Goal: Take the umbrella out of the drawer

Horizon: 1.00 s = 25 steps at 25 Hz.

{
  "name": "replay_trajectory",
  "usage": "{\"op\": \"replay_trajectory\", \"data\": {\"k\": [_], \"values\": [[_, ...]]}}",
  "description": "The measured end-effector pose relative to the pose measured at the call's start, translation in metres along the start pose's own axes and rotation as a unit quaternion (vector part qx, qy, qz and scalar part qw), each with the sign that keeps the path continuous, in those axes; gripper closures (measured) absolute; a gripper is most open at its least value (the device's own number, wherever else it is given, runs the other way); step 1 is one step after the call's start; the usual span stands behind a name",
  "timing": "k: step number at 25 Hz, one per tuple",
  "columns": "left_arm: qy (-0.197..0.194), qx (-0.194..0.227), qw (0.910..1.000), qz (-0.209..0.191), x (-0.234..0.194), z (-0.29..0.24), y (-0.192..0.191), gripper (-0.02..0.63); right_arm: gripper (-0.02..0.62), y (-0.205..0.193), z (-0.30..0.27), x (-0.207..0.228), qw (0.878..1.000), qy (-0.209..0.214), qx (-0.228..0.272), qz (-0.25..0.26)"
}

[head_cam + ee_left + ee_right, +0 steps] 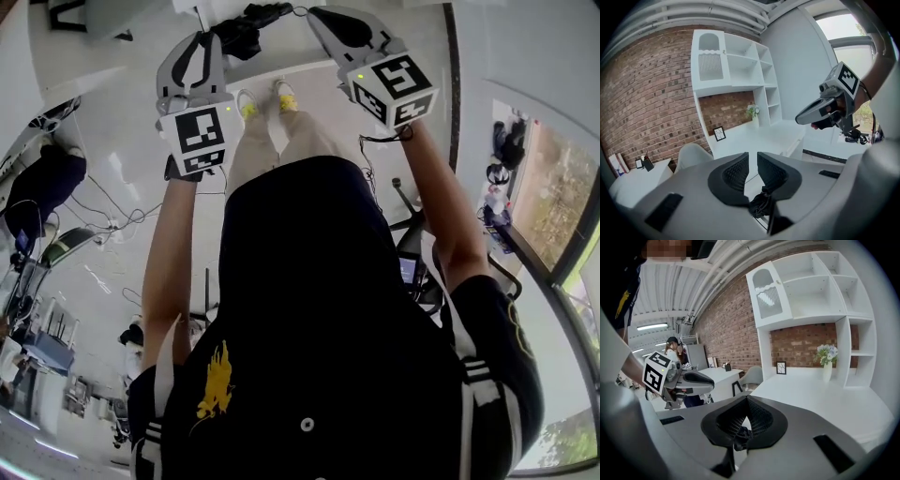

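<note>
No umbrella in view (likely light, slippery fabric; grip its stiff handle) — left tongs [752, 157] slightly parted, right tongs [746, 399] clenched — both empty.

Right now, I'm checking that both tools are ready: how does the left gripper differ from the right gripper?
The left gripper has its jaws a narrow gap apart, while the right gripper has its jaw tips touching. In the head view the left gripper points straight up the picture, while the right gripper slants in toward the left one. Both are empty, with nothing between their jaws.
</note>
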<state>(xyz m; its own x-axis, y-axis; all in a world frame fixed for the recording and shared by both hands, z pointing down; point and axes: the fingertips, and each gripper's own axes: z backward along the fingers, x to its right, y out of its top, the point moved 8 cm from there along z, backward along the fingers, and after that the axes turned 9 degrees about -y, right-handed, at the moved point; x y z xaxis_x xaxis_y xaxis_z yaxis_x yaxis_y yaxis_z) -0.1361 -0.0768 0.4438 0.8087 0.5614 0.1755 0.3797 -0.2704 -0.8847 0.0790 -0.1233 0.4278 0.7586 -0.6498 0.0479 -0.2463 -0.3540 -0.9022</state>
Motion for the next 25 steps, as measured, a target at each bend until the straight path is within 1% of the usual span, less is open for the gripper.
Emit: {"op": "replay_trajectory", "data": {"k": [2,6,8,11,15,19,25], "values": [[-0.014,-0.014,0.9998,-0.001,0.002,-0.011,-0.013,0.529,0.572,-0.012,-0.004,0.002,1.000,-0.005,-0.009,-0.006],[-0.039,-0.058,0.9975,0.011,0.002,-0.037,-0.054,0.454,0.572,-0.036,-0.020,0.006,0.999,-0.015,-0.028,-0.018],[-0.052,-0.080,0.9955,0.005,0.001,-0.051,-0.071,0.437,0.572,-0.047,-0.028,0.007,0.999,-0.021,-0.033,-0.027],[-0.074,-0.109,0.9913,-0.004,0.002,-0.072,-0.093,0.408,0.572,-0.066,-0.036,0.008,0.998,-0.034,-0.040,-0.044],[-0.104,-0.152,0.9829,-0.008,0.007,-0.101,-0.127,0.354,0.572,-0.095,-0.050,0.011,0.994,-0.061,-0.046,-0.076],[-0.122,-0.178,0.9765,-0.011,0.007,-0.129,-0.158,0.337,0.572,-0.124,-0.070,0.011,0.990,-0.079,-0.059,-0.101],[-0.145,-0.204,0.9681,-0.003,0.010,-0.159,-0.194,0.313,0.572,-0.157,-0.098,0.006,0.986,-0.083,-0.085,-0.117]]}}
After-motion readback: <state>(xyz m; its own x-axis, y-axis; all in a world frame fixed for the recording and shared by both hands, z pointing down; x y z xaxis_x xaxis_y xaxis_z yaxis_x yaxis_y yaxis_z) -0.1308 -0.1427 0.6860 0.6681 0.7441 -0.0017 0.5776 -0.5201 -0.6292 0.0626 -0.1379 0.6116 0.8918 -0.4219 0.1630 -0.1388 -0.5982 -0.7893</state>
